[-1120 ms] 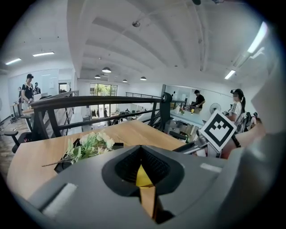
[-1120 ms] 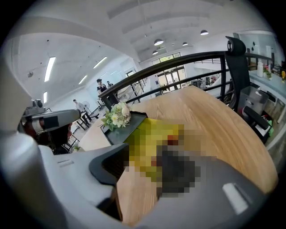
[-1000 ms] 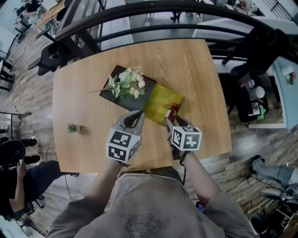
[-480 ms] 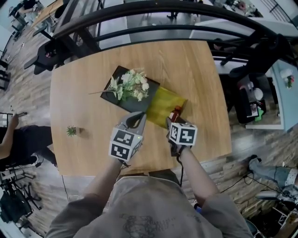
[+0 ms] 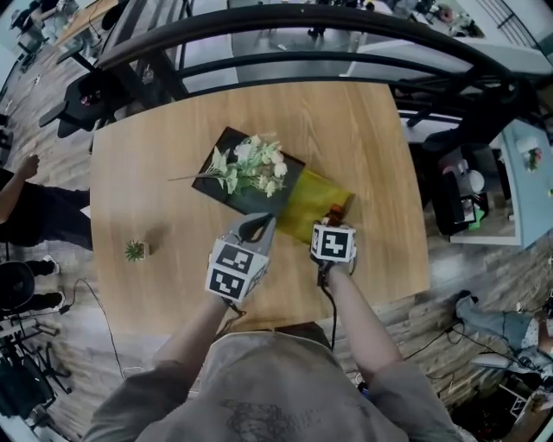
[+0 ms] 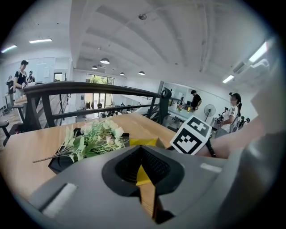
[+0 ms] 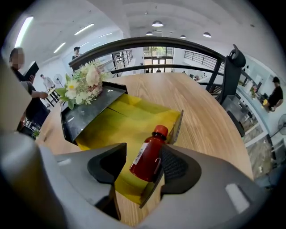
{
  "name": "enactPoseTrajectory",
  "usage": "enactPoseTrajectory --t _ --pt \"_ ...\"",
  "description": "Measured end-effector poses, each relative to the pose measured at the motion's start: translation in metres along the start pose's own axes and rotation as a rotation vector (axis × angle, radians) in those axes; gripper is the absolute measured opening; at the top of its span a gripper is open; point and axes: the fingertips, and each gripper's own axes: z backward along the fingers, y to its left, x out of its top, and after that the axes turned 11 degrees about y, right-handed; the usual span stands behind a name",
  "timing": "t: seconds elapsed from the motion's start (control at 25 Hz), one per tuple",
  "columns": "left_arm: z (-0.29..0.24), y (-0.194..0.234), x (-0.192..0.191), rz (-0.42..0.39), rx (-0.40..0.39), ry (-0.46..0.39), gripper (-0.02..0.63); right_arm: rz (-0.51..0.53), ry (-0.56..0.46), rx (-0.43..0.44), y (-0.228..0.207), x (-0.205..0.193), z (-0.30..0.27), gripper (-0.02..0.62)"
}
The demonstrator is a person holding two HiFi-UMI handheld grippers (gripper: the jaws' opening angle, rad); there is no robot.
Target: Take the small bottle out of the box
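A small red bottle (image 7: 146, 156) with a red cap and white label leans tilted in the near right corner of the yellow-lined box (image 7: 120, 118). My right gripper (image 7: 142, 163) straddles it and its jaws are opening. The left pad stands clear of the bottle, while the right pad is beside the bottle and the box wall. From the head view the bottle (image 5: 333, 213) shows just beyond my right gripper (image 5: 327, 227), at the box (image 5: 304, 197) edge. My left gripper (image 5: 262, 223) hovers at the box's near left, shut with nothing in it (image 6: 142, 164).
The black box lid (image 5: 226, 192) lies propped at the box's left with a spray of white flowers (image 5: 252, 164) on it. A tiny potted plant (image 5: 135, 251) stands at the table's left. A dark railing (image 5: 285, 26) runs beyond the far table edge.
My right gripper's jaws have spread wider around the bottle and the gripper has edged slightly toward the box. The left gripper has barely moved.
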Motion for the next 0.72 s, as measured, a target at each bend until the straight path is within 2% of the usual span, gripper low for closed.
enactPoseTrajectory --t 0.2,0.36,0.52,0.6,0.72 --pt "-0.004 0.005 -0.009 0.014 -0.021 0.020 0.002 -0.009 0.038 0.004 -0.007 0.000 -0.016 0.222" --pt "-0.004 0.005 -0.005 0.014 -0.031 0.015 0.000 0.010 0.228 0.019 -0.002 -0.036 -0.017 0.233" --pt "-0.008 0.005 -0.005 0.005 -0.040 0.014 0.002 0.287 0.097 -0.080 0.001 -0.002 -0.015 0.232" --pt "-0.008 0.006 -0.005 0.006 -0.043 0.016 0.002 0.325 0.101 -0.093 0.003 0.003 -0.017 0.232" --pt "-0.006 0.007 -0.008 0.017 -0.046 0.024 0.000 0.298 0.141 -0.080 0.001 0.001 -0.025 0.232"
